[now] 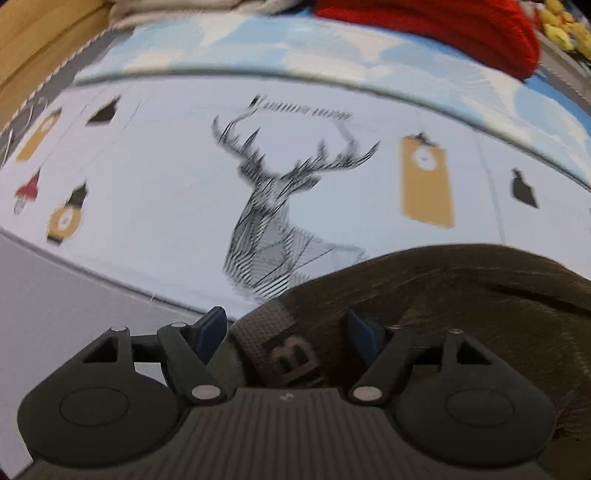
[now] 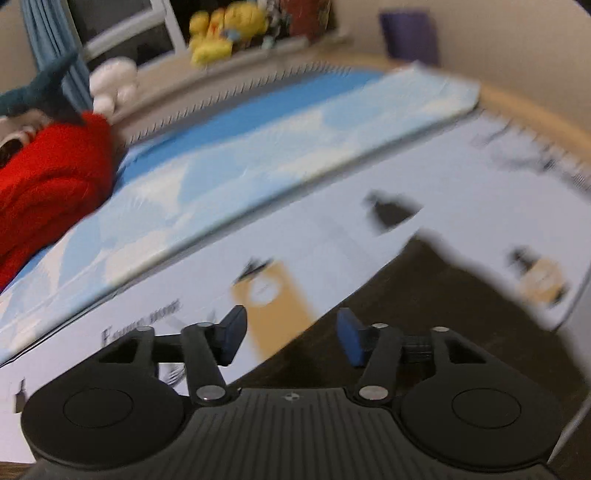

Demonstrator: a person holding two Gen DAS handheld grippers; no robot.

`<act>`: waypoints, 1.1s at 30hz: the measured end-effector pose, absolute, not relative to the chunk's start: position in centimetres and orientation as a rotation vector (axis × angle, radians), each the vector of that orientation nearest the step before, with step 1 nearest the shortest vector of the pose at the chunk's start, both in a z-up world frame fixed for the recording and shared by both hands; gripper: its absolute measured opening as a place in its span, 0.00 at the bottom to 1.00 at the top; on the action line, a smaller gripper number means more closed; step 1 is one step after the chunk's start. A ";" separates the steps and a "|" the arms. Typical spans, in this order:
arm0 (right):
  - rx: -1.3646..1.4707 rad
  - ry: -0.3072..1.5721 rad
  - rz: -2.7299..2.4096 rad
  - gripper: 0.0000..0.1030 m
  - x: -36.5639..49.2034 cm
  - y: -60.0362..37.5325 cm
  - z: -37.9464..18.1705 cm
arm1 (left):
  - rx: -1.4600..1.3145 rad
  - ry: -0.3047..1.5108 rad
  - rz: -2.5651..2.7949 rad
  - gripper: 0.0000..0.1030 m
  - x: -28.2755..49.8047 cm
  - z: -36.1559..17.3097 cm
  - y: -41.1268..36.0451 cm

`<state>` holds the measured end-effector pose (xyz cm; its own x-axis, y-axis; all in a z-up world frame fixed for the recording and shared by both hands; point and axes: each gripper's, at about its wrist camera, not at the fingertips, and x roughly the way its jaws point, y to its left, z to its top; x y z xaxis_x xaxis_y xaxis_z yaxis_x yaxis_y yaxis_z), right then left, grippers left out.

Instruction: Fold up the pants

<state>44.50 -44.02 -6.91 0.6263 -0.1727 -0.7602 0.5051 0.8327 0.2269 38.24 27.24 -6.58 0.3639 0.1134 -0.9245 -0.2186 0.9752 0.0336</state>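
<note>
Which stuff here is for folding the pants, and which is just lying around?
For the job:
- brown pants
- left gripper
- right gripper
- deer-print sheet

Just lying about:
- red knit garment
- yellow plush toys
- blue cloud blanket

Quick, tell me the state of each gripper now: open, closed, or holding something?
Left gripper: open; the pants waistband lies between the fingers, not pinched.
Right gripper: open, holding nothing.

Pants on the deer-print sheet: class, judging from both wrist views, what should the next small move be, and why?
Probably close the left gripper on the waistband. Its jaws stand open with the lettered band of the dark pants between them, the pads not pressing. The right gripper is also open and holds nothing, hovering over the pants' edge on the sheet.
</note>
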 end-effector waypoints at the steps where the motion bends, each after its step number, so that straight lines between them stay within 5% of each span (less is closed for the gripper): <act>1: 0.463 0.856 -0.426 0.58 45.5 -43.6 -7.9 | -0.116 1.200 0.217 0.76 38.2 -7.0 27.7; 7: 0.311 0.971 -0.709 0.52 48.0 -41.3 -11.0 | -0.231 1.235 0.202 0.76 37.9 -8.4 29.5; 8: 0.303 0.960 -0.728 0.38 48.2 -41.1 -11.1 | -0.258 1.230 0.190 0.75 37.9 -8.4 29.7; 9: 0.291 0.949 -0.740 0.13 48.4 -41.0 -11.1 | -0.288 1.225 0.180 0.71 37.9 -8.5 29.9; 12: 0.367 0.875 -0.805 0.08 48.5 -41.8 -10.2 | -0.262 1.187 0.163 0.51 38.0 -8.4 29.6; 16: 0.529 0.591 -0.747 0.09 47.3 -44.3 -8.0 | -0.198 1.067 0.105 0.46 37.9 -6.7 28.0; 25: 0.394 0.678 -0.806 0.47 37.8 -48.9 -7.4 | -0.133 0.995 0.142 0.59 37.6 -5.5 26.8; 28: 0.507 0.745 -1.015 0.49 34.0 -51.4 -8.3 | -0.208 1.031 0.134 0.73 37.1 -5.8 27.8; 33: 0.587 0.795 -1.053 0.50 31.9 -52.4 -9.6 | -0.248 1.158 0.094 0.75 36.6 -8.2 27.9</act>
